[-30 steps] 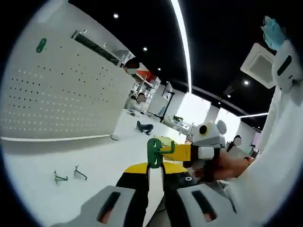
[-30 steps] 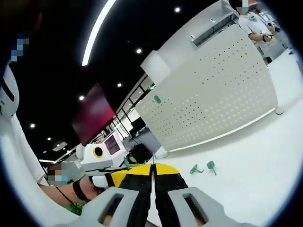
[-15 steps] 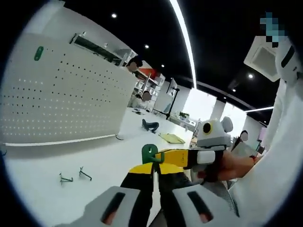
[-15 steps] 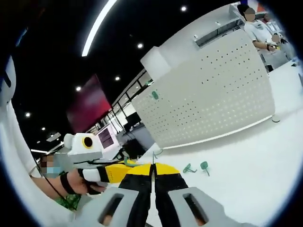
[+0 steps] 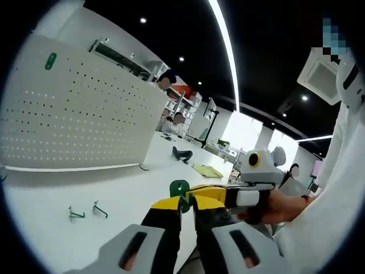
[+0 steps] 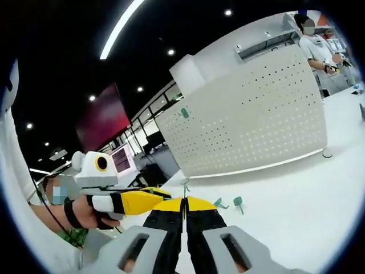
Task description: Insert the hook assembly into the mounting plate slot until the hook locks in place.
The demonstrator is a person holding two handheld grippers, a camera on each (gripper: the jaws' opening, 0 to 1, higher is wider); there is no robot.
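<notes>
Left gripper (image 5: 187, 206): jaws nearly together, a narrow gap between the yellow tips. A green plate (image 5: 180, 189) sits right at those tips, flat face toward the camera. Can't confirm the pinch from this angle, since the right gripper's yellow jaws (image 5: 212, 194) come in from the right and meet the same piece. Judgement: one of the two has it, probably the left.

Ahead-left of the left tongs and well apart: the white pegboard (image 5: 68, 114), upright on the table (image 5: 114, 200), with one green plate already mounted (image 5: 51, 60) near its upper-left. Two loose hooks (image 5: 85, 211) lie on the table between the tongs and the board, lower left, prongs up.

Right gripper (image 6: 184, 206): jaws pressed together, no gap visible. A thin wire hook (image 6: 185, 185) rises just past the tips; too small to tell if it's clamped. The left gripper (image 6: 137, 201) comes in from the left, its tip just beside the right's.

From the right tongs, the pegboard (image 6: 251, 120) is ahead and up-right, well apart. Two green pieces (image 6: 228, 202) sit on the table just right of the tips.

Key relation: both tongs converge on the one assembly, tip to tip, hook shaft roughly vertical against the plate. Mating happens here, not at the board.
</notes>
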